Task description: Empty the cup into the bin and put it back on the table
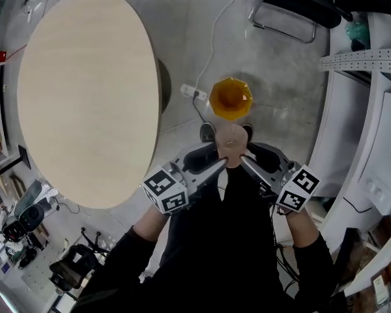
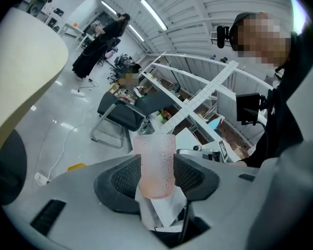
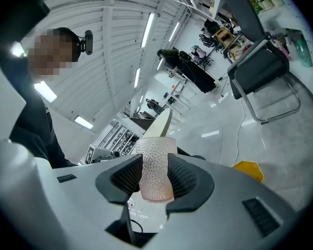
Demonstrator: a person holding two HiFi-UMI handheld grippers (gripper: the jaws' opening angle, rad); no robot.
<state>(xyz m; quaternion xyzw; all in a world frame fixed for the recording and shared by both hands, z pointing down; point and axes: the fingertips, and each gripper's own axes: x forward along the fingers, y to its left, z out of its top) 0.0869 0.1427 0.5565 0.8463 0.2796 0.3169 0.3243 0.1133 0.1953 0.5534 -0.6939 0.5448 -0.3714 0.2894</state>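
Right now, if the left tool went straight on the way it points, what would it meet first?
The pink cup is clamped in the left tool. Past it, the right tool, gripping the same cup from the other side, looks nearest in line, though depth is unclear.

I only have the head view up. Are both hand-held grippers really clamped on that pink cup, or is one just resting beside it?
Observer: The left gripper view shows the left hand-held gripper with both pads pressed against the sides of the pink cup.
Operator: And the right one?
Observer: It's the same in the right gripper view. The right hand-held gripper has a pad tight on each side of the cup, with no gap.
Operator: Is anything inside it?
Observer: I can't tell. Seen from the side, its wall is dimpled and translucent, and nothing obvious shows through.
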